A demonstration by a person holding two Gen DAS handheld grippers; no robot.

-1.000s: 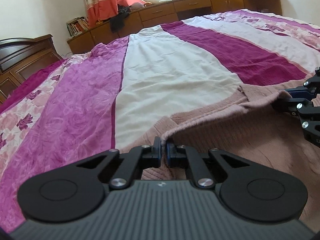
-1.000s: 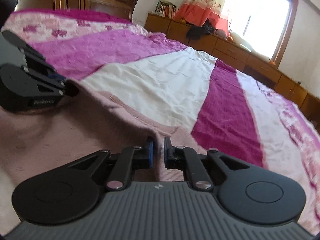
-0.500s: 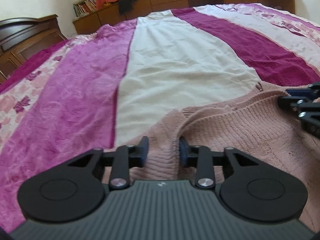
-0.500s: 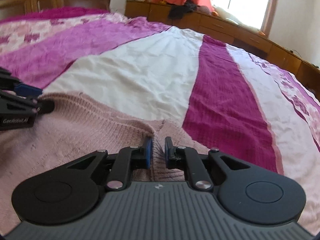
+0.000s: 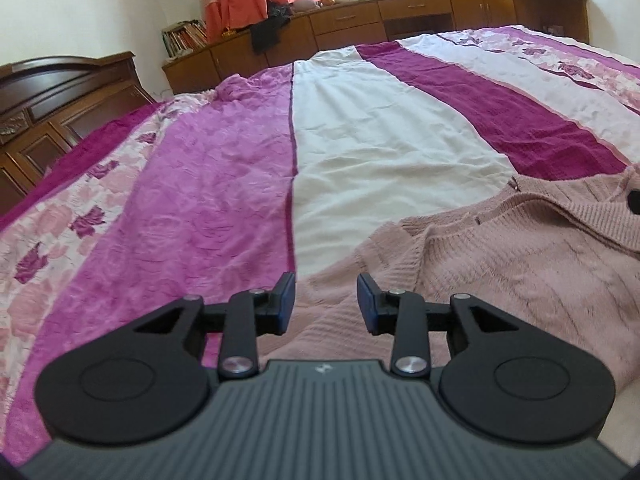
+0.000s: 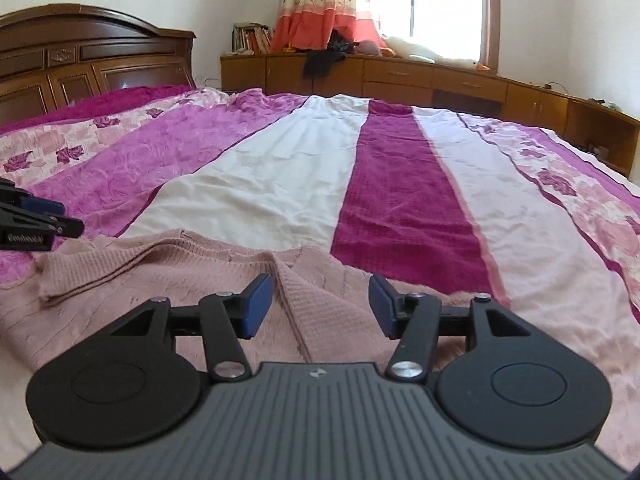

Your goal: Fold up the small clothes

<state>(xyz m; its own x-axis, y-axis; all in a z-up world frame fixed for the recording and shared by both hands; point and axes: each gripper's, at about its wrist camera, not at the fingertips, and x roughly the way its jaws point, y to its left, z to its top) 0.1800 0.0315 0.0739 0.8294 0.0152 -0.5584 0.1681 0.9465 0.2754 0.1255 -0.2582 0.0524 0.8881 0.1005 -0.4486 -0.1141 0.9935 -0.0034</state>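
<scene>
Two grippers hang over a pink knit sweater (image 5: pixel 520 264) lying on the striped bedspread (image 5: pixel 224 184), near the bed's closest edge. On the left, the left gripper (image 5: pixel 326 298) has its jaws apart and holds nothing, poised above the sweater's left corner. Across the garment, the ribbed band lies doubled along the far edge, so one fold looks laid and released. On the right, the right gripper (image 6: pixel 320 304) is likewise spread wide and empty, straddling a raised crease in the knit. Next, I'd judge, each tool must drop and pinch a fresh edge for the second fold. Beyond the sweater the bedspread runs bare toward the wooden headboard (image 6: pixel 80 64) and cabinets (image 6: pixel 400 76), leaving ample room.
</scene>
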